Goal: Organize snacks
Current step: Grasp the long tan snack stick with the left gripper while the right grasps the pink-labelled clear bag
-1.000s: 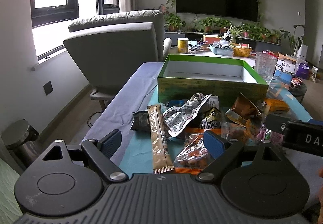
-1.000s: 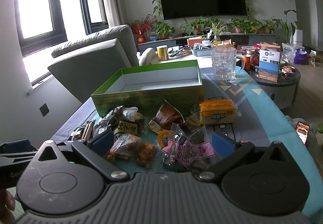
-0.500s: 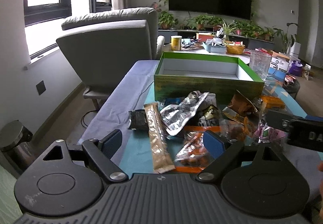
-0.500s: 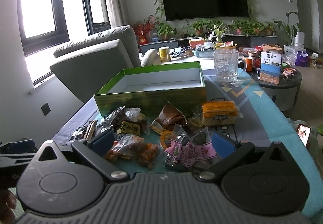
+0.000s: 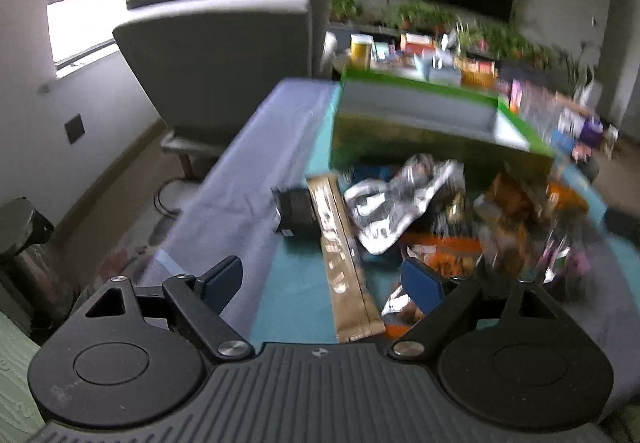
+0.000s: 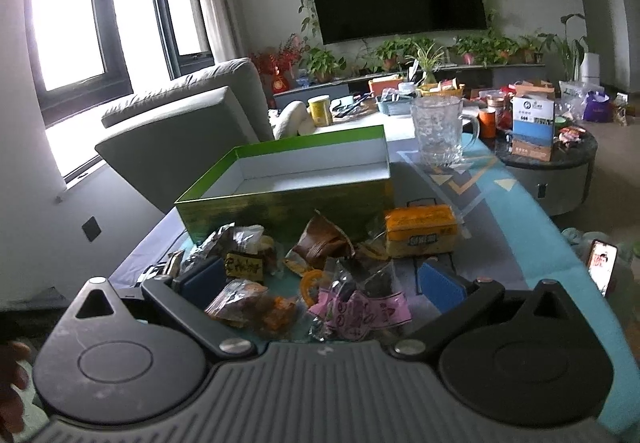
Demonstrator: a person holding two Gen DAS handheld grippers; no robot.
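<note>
A pile of wrapped snacks lies on the table in front of an empty green box (image 6: pixel 288 179) (image 5: pixel 424 123). The left wrist view is blurred. My left gripper (image 5: pixel 322 281) is open above a long tan bar (image 5: pixel 344 263), beside a small black packet (image 5: pixel 296 211) and a crumpled silver wrapper (image 5: pixel 396 203). My right gripper (image 6: pixel 324 283) is open over a pink packet (image 6: pixel 360 309) and a clear bag of orange snacks (image 6: pixel 256 303). An orange-wrapped block (image 6: pixel 420 229) and a brown wrapper (image 6: pixel 324 241) lie nearer the box. Neither gripper touches a snack.
A grey armchair (image 6: pixel 184 131) stands left of the table. A glass mug (image 6: pixel 438 131) stands behind the box at the right. A round side table (image 6: pixel 552 163) with boxes is at the far right. A phone (image 6: pixel 602 267) lies at the right edge.
The left gripper has moved forward and tilted down toward the tan bar, so the snacks look closer and the picture is blurred. The right gripper has kept still.
</note>
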